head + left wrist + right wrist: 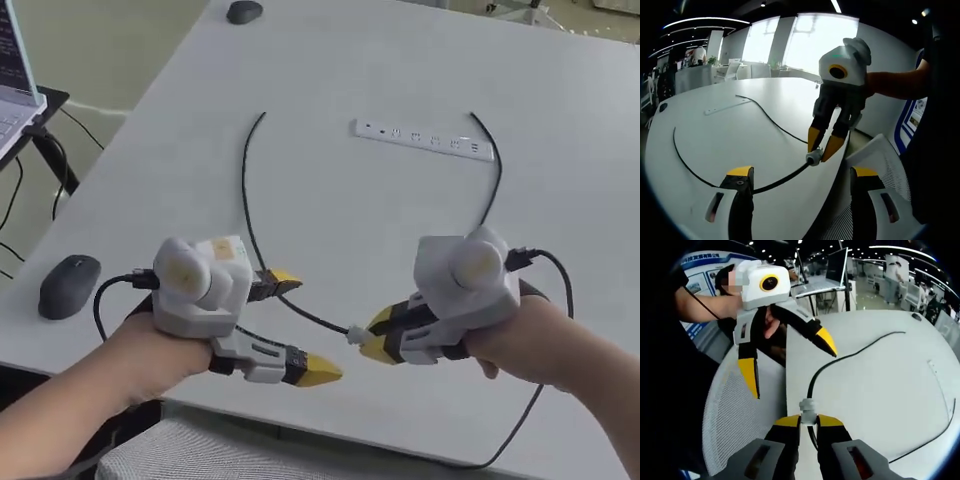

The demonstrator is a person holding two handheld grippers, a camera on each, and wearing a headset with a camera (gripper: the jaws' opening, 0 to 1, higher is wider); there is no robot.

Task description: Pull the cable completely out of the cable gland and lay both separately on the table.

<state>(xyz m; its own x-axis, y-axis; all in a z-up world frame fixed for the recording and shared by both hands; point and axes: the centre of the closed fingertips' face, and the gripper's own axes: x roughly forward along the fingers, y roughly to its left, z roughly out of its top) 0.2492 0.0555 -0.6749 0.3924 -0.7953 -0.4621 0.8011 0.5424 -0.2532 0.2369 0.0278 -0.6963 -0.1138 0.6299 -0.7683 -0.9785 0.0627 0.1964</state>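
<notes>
A black cable [245, 200] curves across the white table [330, 215] and ends in a small white cable gland [357, 335] near the front edge. My right gripper [372, 337] is shut on that gland [807, 409], with the cable [840, 360] running away from its jaws [809, 420]. My left gripper [305, 325] is open, its yellow-tipped jaws spread either side of the cable [782, 179] just short of the gland [813, 159]. From the left gripper [802, 172] I see the right gripper [821, 150] facing it. The left gripper [789, 364] hangs wide open in the right gripper view.
A white power strip [425, 138] lies at mid-table, with a second black cable [497, 175] curving past its right end. A dark mouse [68, 285] sits near the left edge, another mouse [243, 12] at the far edge. A mesh chair [740, 410] stands below the front edge.
</notes>
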